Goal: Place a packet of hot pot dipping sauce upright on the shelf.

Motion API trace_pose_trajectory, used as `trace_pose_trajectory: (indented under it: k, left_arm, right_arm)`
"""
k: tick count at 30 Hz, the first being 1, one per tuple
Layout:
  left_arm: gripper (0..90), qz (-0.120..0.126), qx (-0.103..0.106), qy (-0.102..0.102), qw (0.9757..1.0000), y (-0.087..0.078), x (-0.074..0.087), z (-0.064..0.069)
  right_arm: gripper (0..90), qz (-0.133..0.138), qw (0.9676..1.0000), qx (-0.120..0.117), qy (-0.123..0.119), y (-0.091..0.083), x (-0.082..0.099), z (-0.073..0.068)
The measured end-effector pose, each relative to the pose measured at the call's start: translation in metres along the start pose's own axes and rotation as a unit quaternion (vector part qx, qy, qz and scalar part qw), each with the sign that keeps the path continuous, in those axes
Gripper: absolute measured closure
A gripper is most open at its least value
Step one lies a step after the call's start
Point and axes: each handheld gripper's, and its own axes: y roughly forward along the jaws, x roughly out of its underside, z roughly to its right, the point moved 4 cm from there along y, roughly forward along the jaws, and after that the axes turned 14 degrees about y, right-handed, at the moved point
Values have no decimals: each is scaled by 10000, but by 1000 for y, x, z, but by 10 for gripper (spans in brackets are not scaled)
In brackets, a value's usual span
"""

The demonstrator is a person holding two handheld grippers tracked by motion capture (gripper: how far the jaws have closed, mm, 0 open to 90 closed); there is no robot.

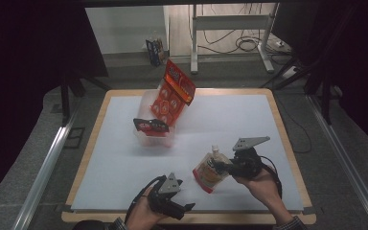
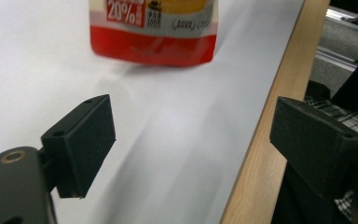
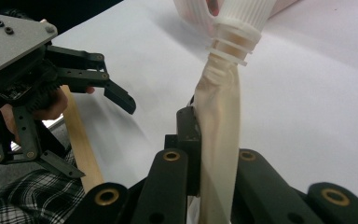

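Observation:
A spout pouch (image 1: 210, 173) with an orange and red print and a white ribbed cap (image 3: 240, 23) hangs tilted just above the white mat (image 1: 230, 124) at the front right. My right gripper (image 1: 219, 166) is shut on the pouch's upper part below the cap (image 3: 214, 144). The left gripper (image 1: 186, 195) is open at the front edge, its pads (image 2: 86, 140) wide apart with nothing between them, facing the pouch's red bottom (image 2: 154, 32). From the right gripper view the left gripper (image 3: 102, 137) is seen open beside a hand.
A clear plastic bin (image 1: 148, 139) stands left of centre, holding a tall red snack bag (image 1: 172, 96) and a black and red packet (image 1: 151, 126). The wooden table rim (image 2: 261, 140) runs close by my left gripper. Metal stand legs (image 1: 194, 43) and cables lie on the floor beyond.

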Motion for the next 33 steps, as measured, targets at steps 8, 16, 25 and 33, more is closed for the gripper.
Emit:
trace_pose_trajectory:
  k: [8, 16, 25, 33]
  left_arm:
    - [100, -33, -122, -153, 9998, -12, 8, -3]
    - [72, -63, -263, -310, 9992, -24, 18, -4]
    - [55, -229, -433, -283, 9984, -29, 27, -6]
    - [41, -236, -553, -314, 9977, -33, 31, -7]
  right_arm:
    - [869, 73, 9999, 118, -59, -2, -7, 1]
    - [872, 193, 9996, 178, -82, -3, -18, 2]
    - [874, 324, 9991, 250, -84, -5, -35, 7]
    - [875, 451, 9985, 293, -134, -4, -55, 10]
